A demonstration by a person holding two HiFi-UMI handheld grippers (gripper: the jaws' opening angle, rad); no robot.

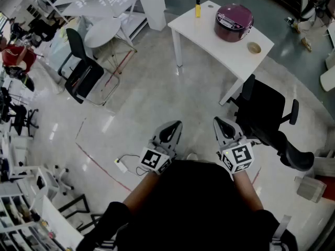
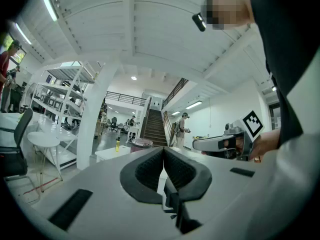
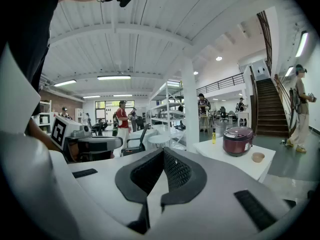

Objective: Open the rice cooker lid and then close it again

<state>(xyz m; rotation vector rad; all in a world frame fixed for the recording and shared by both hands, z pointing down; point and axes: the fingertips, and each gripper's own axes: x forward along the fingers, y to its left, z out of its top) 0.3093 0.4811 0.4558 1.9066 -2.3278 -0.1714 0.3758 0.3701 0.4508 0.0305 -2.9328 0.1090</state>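
Note:
A maroon rice cooker [image 1: 233,21] with its lid down stands on a white table [image 1: 209,41] far ahead of me; it also shows as the rice cooker [image 3: 238,140] in the right gripper view and, small, as the rice cooker [image 2: 142,143] in the left gripper view. My left gripper [image 1: 173,127] and right gripper [image 1: 220,125] are held close to my body, well short of the table. Both are shut with nothing between the jaws. The left gripper [image 2: 163,156] and right gripper [image 3: 162,158] point toward the table.
A yellow bottle [image 1: 198,8] and a small bowl [image 1: 254,48] stand on the table beside the cooker. A black office chair [image 1: 264,116] stands at the table's near right corner. Another chair [image 1: 84,72] and a round table [image 1: 102,31] are at left. A cable [image 1: 123,162] lies on the floor.

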